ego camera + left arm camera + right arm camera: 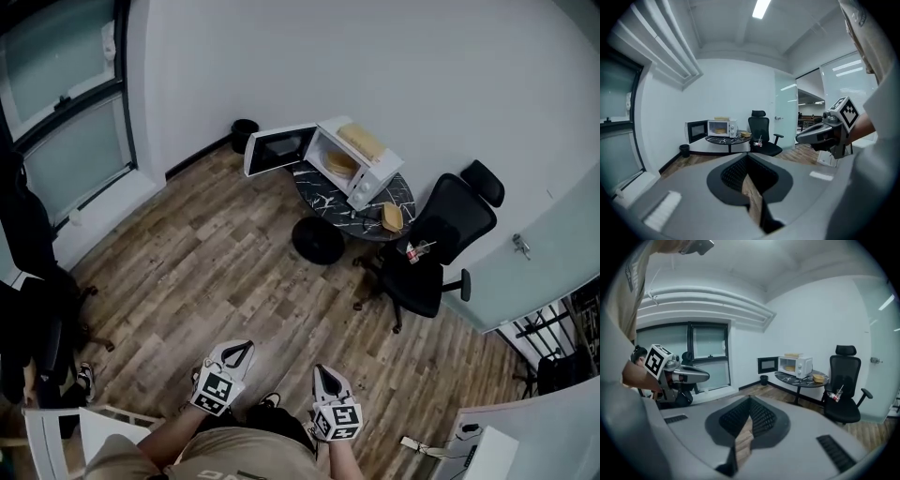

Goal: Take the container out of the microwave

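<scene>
Head view: boxy white microwave (373, 176) w/ round tan container (339, 162).

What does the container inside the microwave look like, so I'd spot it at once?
By the white wall stands a round black marbled table bearing a white microwave, door swung open. The round tan container sits inside its cavity; a similar tan bowl lies out on the tabletop by the black office chair, and a flat tan item lies on the microwave's roof.

We see a round dark marbled table (322, 193) standing on the wood floor (216, 281). On it sit a white microwave (364, 161), door open, and a tan bowl (392, 217) beside it.
</scene>
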`<state>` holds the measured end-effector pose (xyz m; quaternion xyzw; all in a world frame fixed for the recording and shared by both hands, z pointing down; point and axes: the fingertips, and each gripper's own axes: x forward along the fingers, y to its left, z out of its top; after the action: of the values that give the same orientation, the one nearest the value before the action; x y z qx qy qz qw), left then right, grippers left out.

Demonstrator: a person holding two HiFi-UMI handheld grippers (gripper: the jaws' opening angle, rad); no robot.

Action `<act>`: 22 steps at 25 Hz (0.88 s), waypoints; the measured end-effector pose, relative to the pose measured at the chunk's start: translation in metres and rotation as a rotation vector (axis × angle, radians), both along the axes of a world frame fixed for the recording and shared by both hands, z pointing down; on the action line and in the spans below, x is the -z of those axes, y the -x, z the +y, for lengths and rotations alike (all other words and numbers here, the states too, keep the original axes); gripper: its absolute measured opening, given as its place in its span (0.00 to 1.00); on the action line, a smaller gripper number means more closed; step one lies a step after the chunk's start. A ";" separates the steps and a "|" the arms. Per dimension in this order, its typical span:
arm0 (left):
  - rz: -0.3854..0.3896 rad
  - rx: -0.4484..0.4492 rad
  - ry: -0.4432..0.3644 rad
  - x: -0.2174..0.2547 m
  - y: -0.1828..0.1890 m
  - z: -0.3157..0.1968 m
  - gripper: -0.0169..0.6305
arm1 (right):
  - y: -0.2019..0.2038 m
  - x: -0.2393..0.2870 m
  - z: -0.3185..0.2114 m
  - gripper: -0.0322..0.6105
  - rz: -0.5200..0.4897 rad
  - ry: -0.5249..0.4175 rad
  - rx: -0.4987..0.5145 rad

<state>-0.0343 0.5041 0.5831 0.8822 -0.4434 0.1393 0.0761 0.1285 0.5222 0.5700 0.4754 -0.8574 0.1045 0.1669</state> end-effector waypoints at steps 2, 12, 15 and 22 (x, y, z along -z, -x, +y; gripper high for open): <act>-0.010 -0.013 0.022 -0.012 -0.002 -0.006 0.02 | -0.003 -0.011 -0.008 0.06 -0.006 0.020 -0.008; 0.021 0.015 0.031 0.007 -0.047 -0.092 0.02 | -0.043 -0.022 -0.115 0.06 -0.040 -0.011 0.031; 0.001 0.024 0.004 0.019 -0.057 -0.131 0.02 | -0.052 -0.019 -0.163 0.06 -0.061 -0.040 0.049; 0.002 0.028 0.023 0.012 -0.102 -0.195 0.02 | -0.091 -0.038 -0.236 0.06 -0.099 0.000 0.100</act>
<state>0.0674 0.3087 0.5715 0.8750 -0.4540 0.1426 0.0885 0.2196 0.2860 0.6078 0.4263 -0.8873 0.1193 0.1292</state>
